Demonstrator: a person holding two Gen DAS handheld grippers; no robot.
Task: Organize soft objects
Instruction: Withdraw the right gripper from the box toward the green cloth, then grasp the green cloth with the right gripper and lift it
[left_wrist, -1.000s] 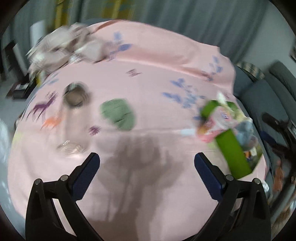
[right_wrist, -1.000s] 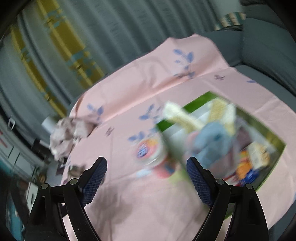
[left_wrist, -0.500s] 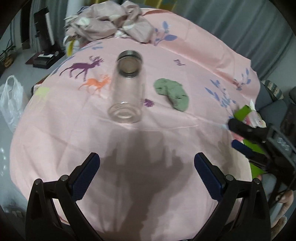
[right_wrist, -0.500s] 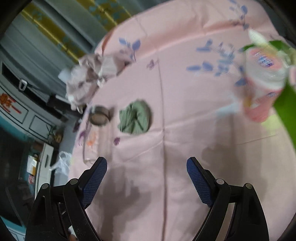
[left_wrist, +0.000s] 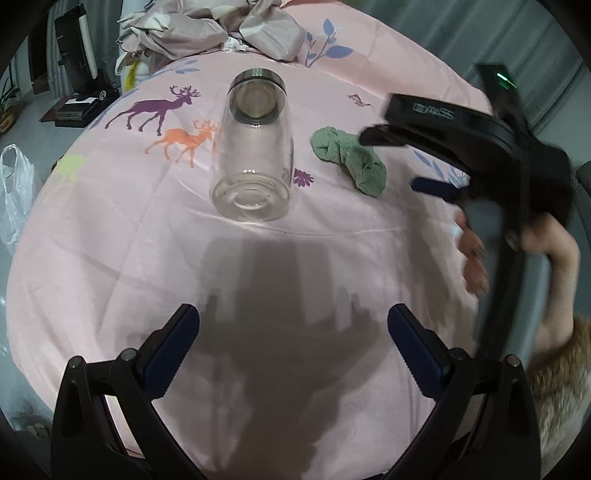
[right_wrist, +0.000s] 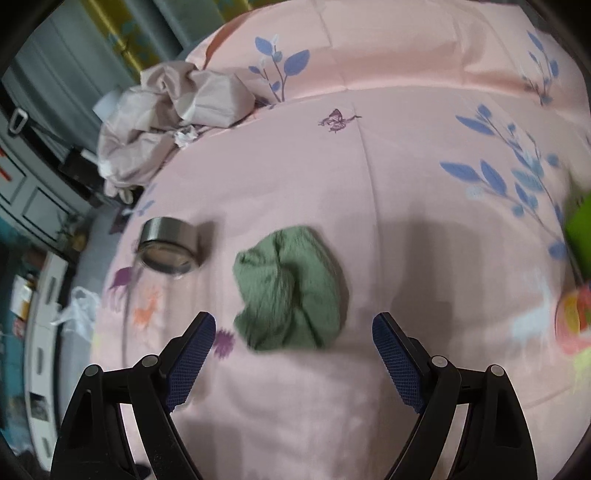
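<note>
A crumpled green cloth (right_wrist: 290, 290) lies on the pink bedsheet (right_wrist: 369, 184); it also shows in the left wrist view (left_wrist: 351, 158). My right gripper (right_wrist: 293, 332) is open and empty, hovering just short of the cloth, which sits between and ahead of its jaws. In the left wrist view the right gripper (left_wrist: 391, 158) comes in from the right beside the cloth. A clear glass jar (left_wrist: 255, 147) with a metal rim stands left of the cloth; it also shows in the right wrist view (right_wrist: 168, 251). My left gripper (left_wrist: 293, 332) is open and empty over the bare sheet in front of the jar.
A heap of beige fabric (left_wrist: 207, 26) lies at the far edge of the bed, also in the right wrist view (right_wrist: 166, 107). A green box edge (right_wrist: 580, 236) and a pink round packet (right_wrist: 576, 321) sit at the right. A white plastic bag (left_wrist: 14, 188) hangs off the left.
My right gripper has swung left, away from the green box, and closed in on the green cloth. My left gripper has moved nearer to the jar. Both jaws have stayed open.
</note>
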